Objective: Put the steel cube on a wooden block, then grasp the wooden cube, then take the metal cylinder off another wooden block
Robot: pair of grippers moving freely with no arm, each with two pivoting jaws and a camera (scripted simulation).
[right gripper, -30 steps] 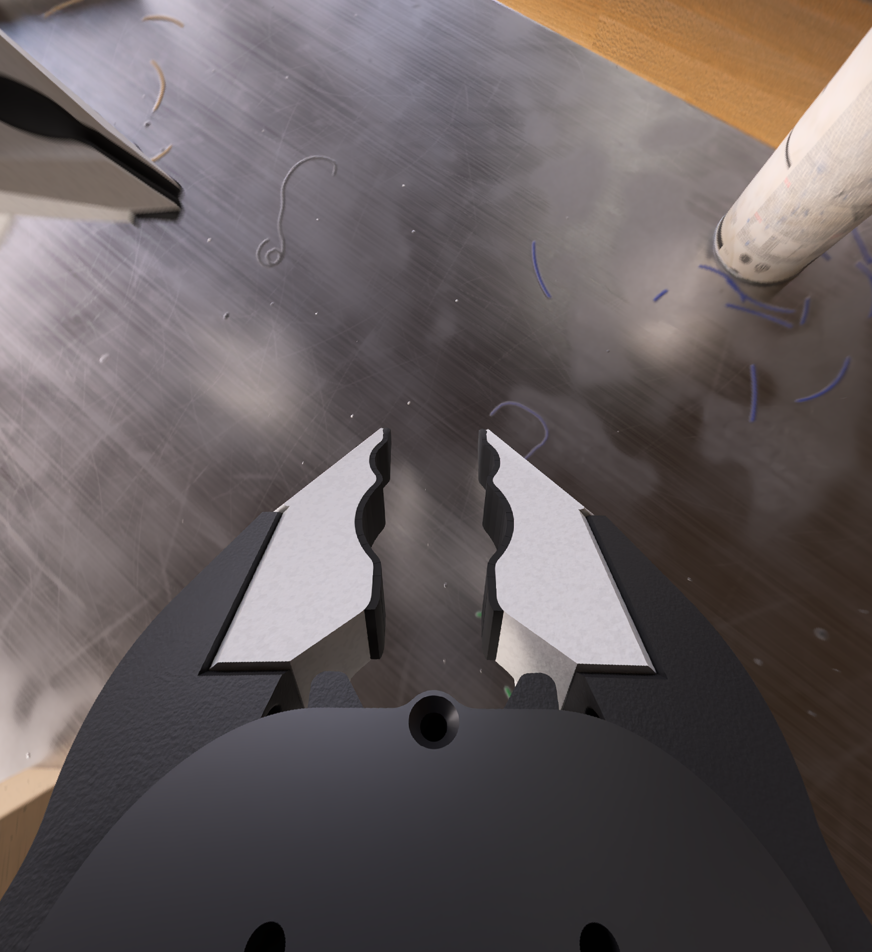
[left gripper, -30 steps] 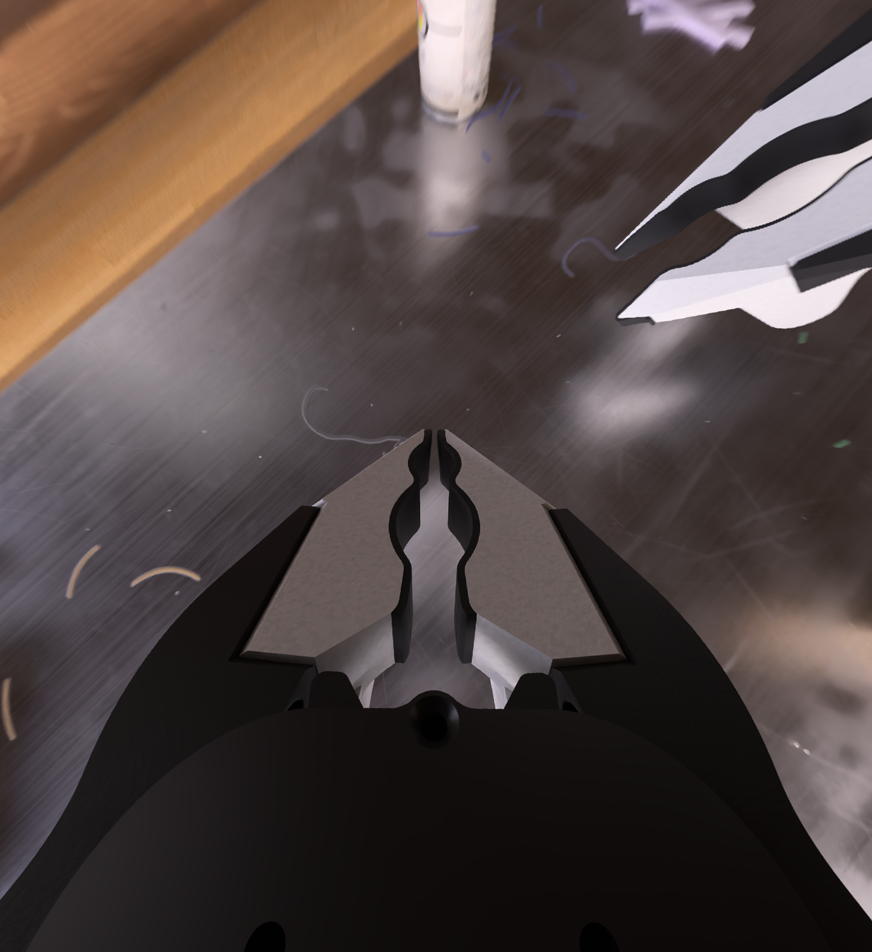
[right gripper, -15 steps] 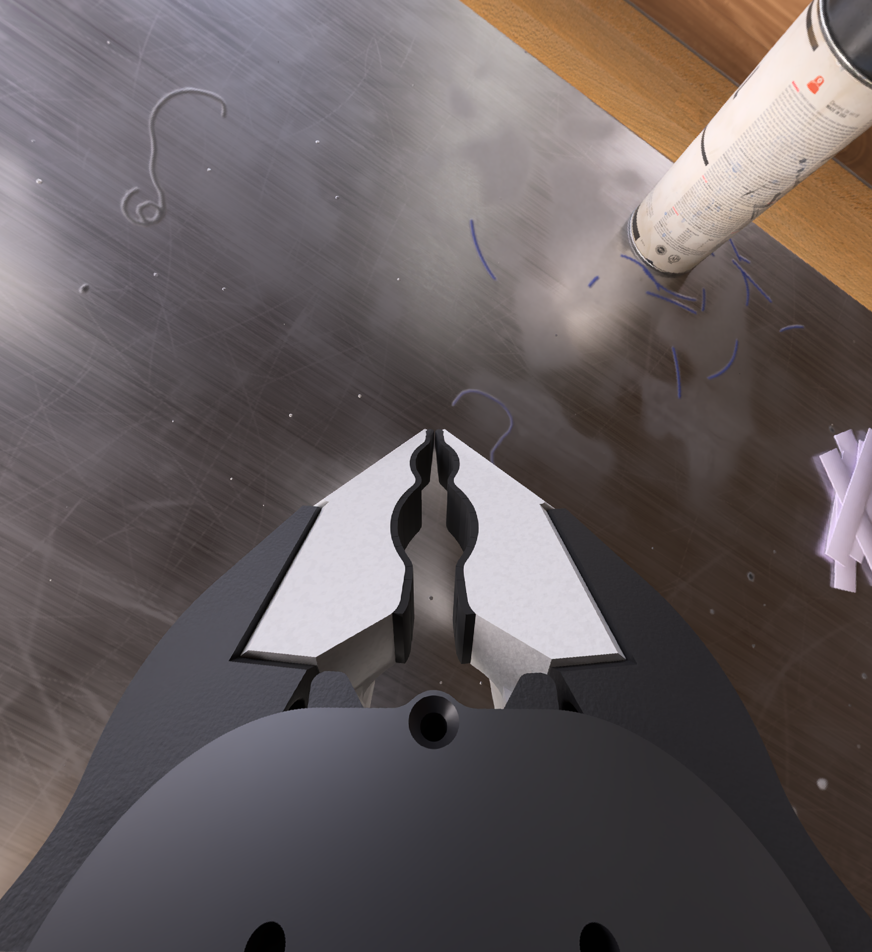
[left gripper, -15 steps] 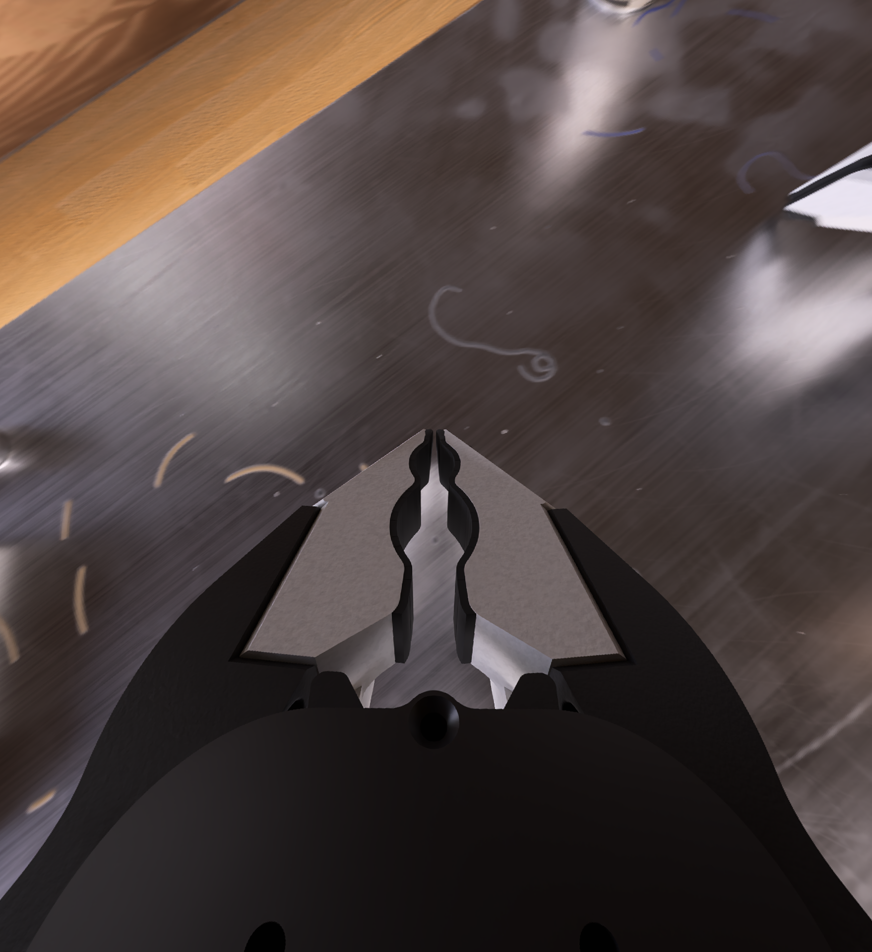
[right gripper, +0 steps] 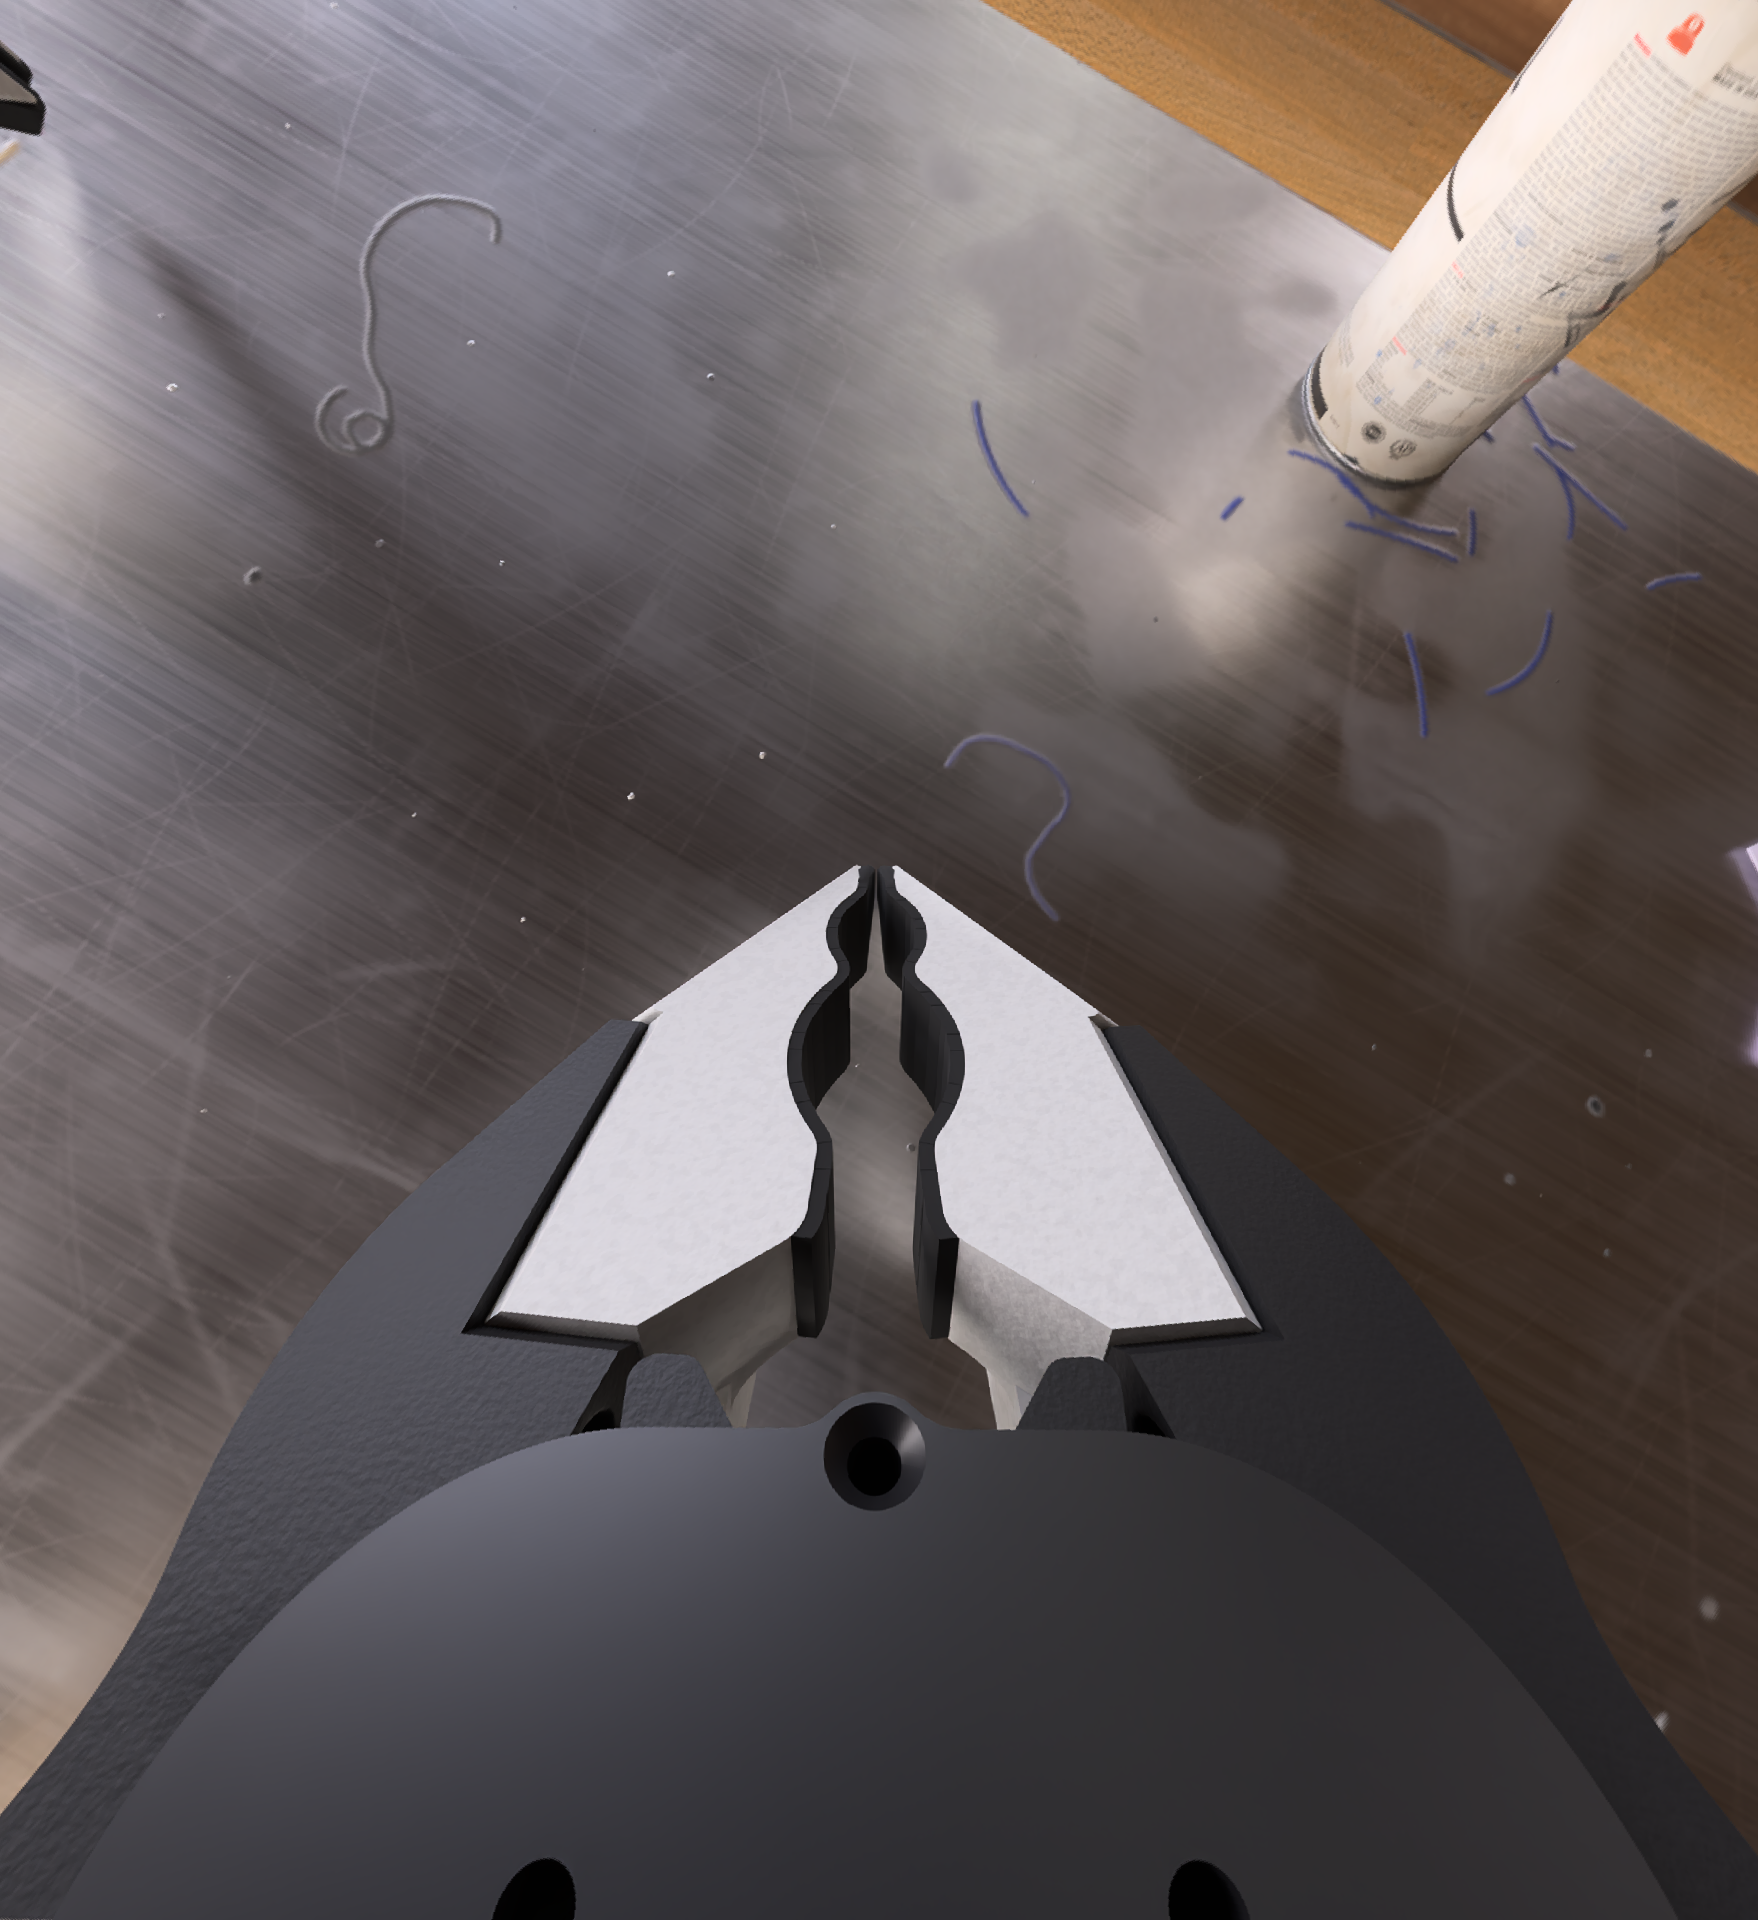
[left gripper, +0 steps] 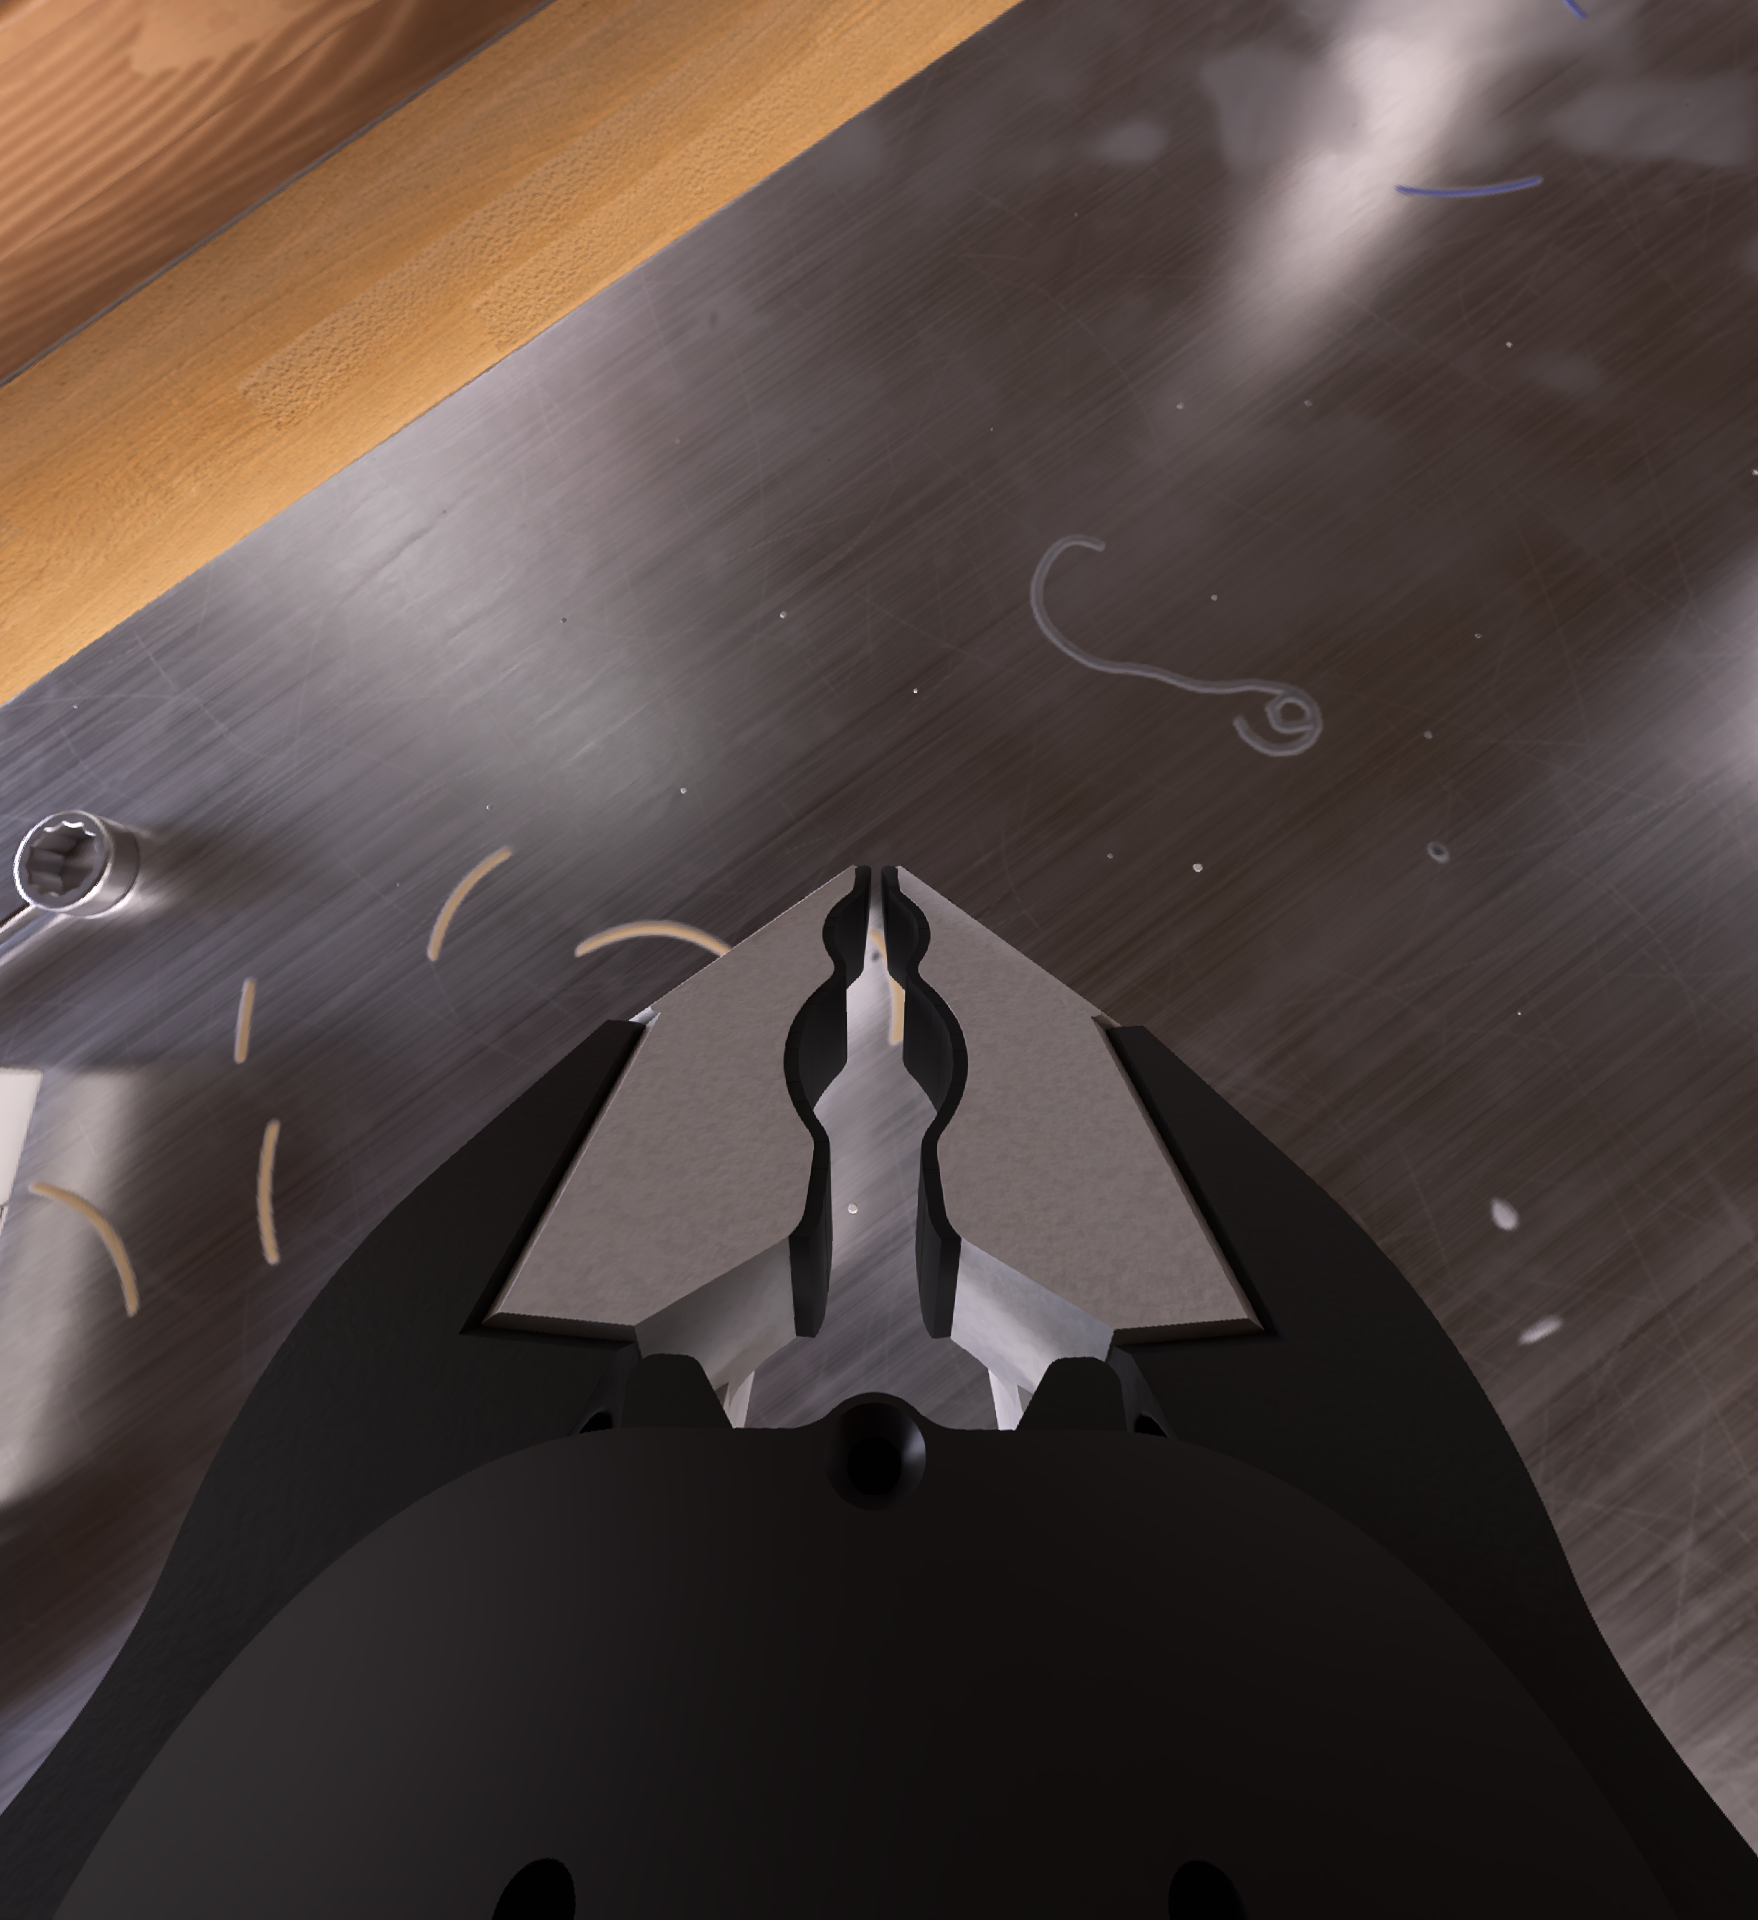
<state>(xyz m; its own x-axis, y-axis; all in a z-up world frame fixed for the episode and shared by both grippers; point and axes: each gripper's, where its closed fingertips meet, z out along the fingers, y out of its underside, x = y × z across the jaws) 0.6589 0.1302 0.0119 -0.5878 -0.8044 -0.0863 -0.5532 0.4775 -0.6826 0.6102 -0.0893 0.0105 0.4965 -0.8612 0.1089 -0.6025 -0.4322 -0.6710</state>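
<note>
Cubes, cylinder and blocks appear in neither view, so their bearing from either gripper cannot be told. Left gripper (left gripper: 875, 871) and right gripper (right gripper: 875, 871) hover pressed together, empty, right nearer the can (right gripper: 1540, 239).

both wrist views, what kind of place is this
Most likely a workshop bench: a scratched metal sheet lies on a wooden top. A socket wrench and tan shavings lie on it, and a spray can stands among blue wire clippings. None of the task's cubes or blocks is in view.
</note>
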